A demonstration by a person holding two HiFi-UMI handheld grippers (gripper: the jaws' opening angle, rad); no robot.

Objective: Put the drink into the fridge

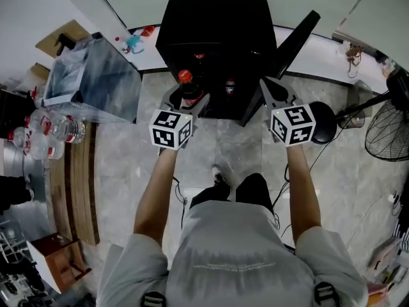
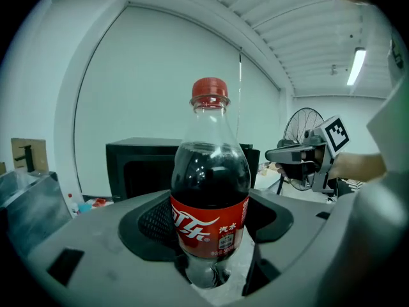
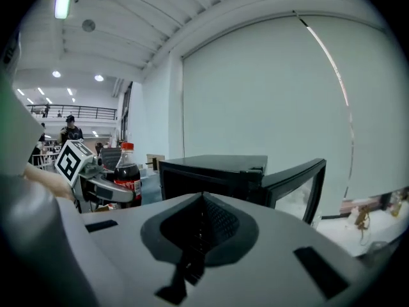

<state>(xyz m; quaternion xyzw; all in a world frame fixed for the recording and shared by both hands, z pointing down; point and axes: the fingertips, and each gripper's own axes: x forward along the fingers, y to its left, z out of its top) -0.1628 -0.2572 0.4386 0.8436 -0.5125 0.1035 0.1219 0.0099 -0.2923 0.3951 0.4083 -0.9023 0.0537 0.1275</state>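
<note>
My left gripper (image 1: 186,101) is shut on a cola bottle (image 2: 210,216) with a red cap and red label, held upright. The same bottle (image 1: 186,86) shows in the head view in front of the black mini fridge (image 1: 217,43), whose door (image 1: 287,50) stands open to the right. Another red-capped bottle (image 1: 230,86) sits inside the fridge. My right gripper (image 1: 273,89) is shut with nothing in it, level with the left one near the fridge door. In the right gripper view the fridge (image 3: 214,174) and its open door (image 3: 300,181) are ahead, the bottle (image 3: 128,171) at left.
A wooden counter (image 1: 77,190) at left carries several water bottles (image 1: 61,130) and a grey plastic-lined bin (image 1: 89,75). A floor fan (image 1: 386,130) stands at right. Cables trail over the tiled floor (image 1: 217,152).
</note>
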